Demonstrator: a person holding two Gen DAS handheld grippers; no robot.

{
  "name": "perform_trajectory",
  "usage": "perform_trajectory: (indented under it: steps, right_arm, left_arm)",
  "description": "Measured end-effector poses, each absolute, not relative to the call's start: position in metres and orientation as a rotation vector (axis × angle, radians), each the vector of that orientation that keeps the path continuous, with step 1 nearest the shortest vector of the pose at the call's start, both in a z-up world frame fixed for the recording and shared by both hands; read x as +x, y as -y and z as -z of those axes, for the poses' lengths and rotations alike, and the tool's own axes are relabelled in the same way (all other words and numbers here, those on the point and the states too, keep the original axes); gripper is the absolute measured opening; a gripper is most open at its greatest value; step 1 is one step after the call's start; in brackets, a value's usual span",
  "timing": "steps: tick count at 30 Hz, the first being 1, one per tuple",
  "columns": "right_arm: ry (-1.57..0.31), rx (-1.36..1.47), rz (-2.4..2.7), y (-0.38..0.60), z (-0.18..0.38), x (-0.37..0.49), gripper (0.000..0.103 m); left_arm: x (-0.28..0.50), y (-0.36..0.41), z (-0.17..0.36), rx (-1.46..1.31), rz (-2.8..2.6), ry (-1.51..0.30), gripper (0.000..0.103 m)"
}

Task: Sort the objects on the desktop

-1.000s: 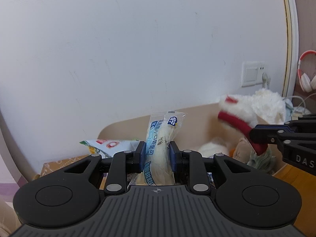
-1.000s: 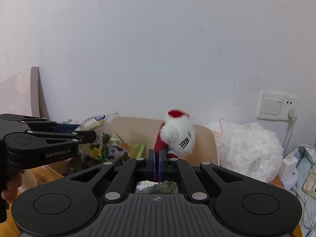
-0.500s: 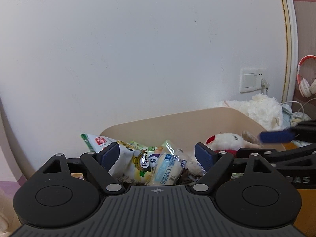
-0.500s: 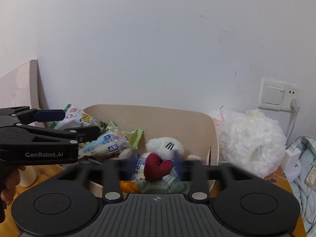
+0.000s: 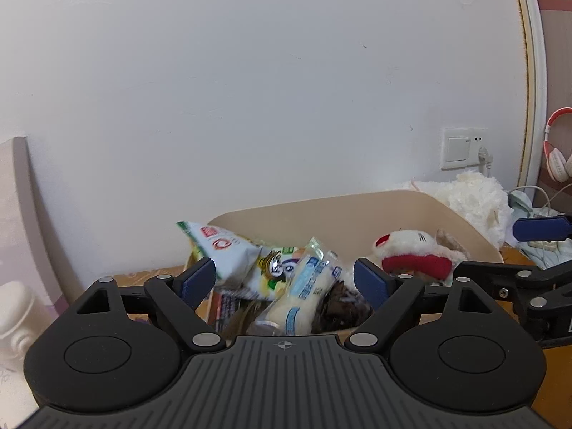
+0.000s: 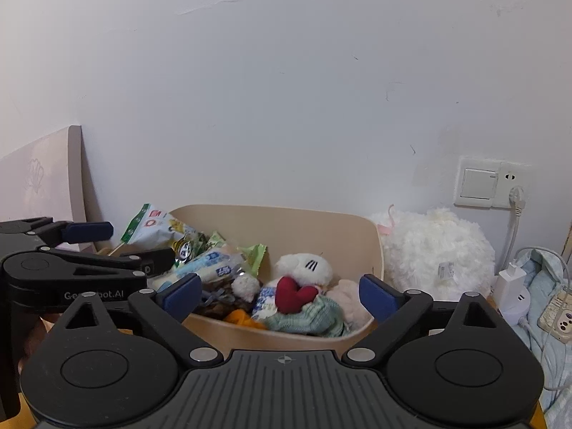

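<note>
A beige bin [image 6: 311, 221] sits at the lower centre of both views, against the white wall. On its left side lie snack bags [image 6: 153, 228] and a clear-wrapped bread roll [image 5: 307, 286], blue print on pale bread. On its right side a white plush cat [image 6: 304, 268] lies on its back, with a red heart [image 6: 295, 295], on green knitwear.

The left hand-held gripper [image 5: 284, 280] has just spread its jaws wide and grips nothing; the roll lies beyond them. The right hand-held gripper [image 6: 280, 295] has likewise just been opening, empty, with the cat beyond.

At the right stand a fluffy white plush [image 6: 436, 250], a wall switch [image 6: 489, 184] and a charger [image 6: 509, 280].
</note>
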State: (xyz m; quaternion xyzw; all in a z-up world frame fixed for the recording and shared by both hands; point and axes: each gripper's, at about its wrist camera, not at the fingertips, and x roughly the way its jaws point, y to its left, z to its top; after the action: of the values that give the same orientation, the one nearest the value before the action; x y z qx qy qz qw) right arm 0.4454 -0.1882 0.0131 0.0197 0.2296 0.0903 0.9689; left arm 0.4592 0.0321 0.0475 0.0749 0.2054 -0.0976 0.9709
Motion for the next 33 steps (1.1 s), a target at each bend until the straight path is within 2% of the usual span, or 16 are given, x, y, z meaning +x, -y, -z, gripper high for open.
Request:
perform_trajectory:
  steps: [9,33]
  right_arm:
    - [-0.472,0.071,-0.168,0.194,-0.019,0.407,0.103]
    - [-0.441,0.053,-0.112,0.206,-0.033,0.262,0.103]
  left_arm:
    - [0.409,-0.047,-0.053,0.109,0.208,-0.420,0.087]
    - [0.260,-0.066,-0.055,0.110,0.157,-0.429,0.087]
